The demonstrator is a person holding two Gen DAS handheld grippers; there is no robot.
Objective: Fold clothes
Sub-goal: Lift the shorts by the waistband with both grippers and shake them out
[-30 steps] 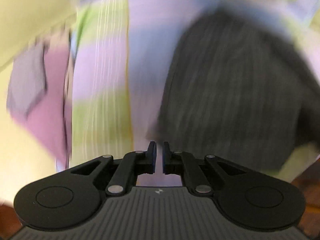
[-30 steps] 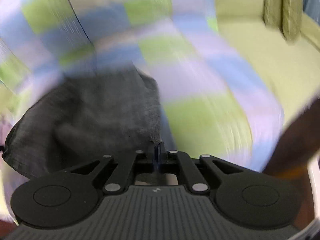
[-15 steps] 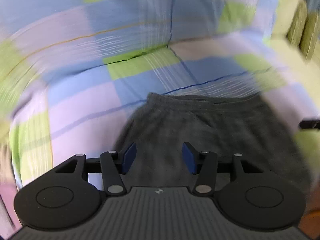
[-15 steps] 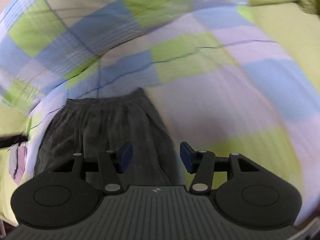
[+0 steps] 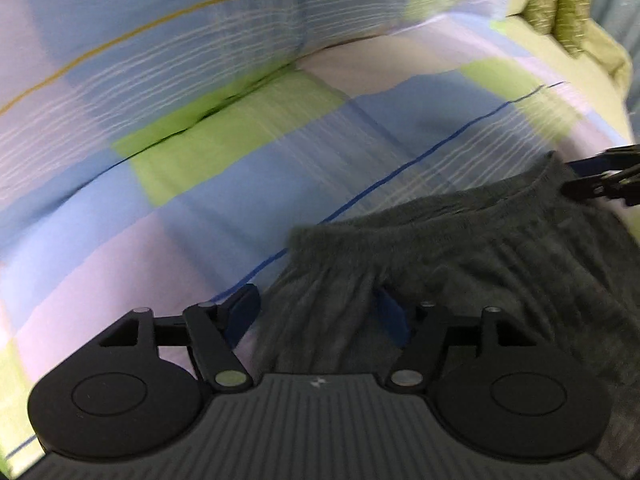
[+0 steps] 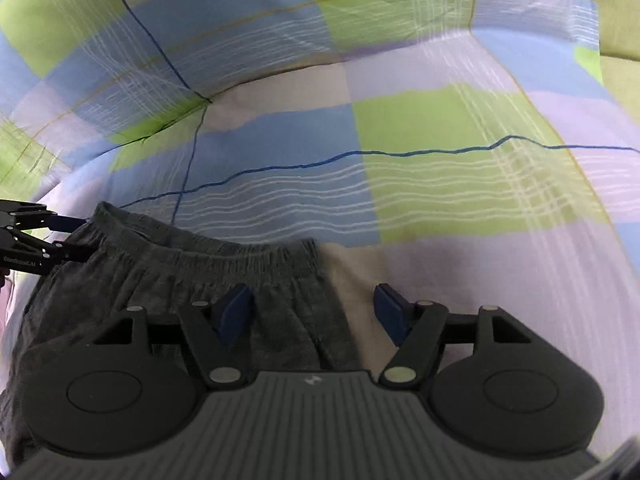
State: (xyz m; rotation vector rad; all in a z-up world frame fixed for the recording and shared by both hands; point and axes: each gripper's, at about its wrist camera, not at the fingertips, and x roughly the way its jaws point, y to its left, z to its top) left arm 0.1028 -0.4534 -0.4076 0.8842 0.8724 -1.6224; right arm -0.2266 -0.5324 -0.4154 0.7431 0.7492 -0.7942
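Left gripper [image 5: 318, 314] spreading, blue pads apart over one corner of the waistband, pinching nothing. Right gripper [image 6: 314, 312] likewise opening, straddling the other corner, pads clear of the cloth. One pair of dark grey shorts [image 6: 192, 276], lying flat on a checked sheet [image 6: 440, 152] of blue, green and lilac squares, elastic waistband towards the sheet's raised fold. Nothing lying on top of the shorts. Two olive cushions [image 5: 560, 4] at the far right on a plain yellow-green cover [image 5: 592, 80], well apart from the shorts.
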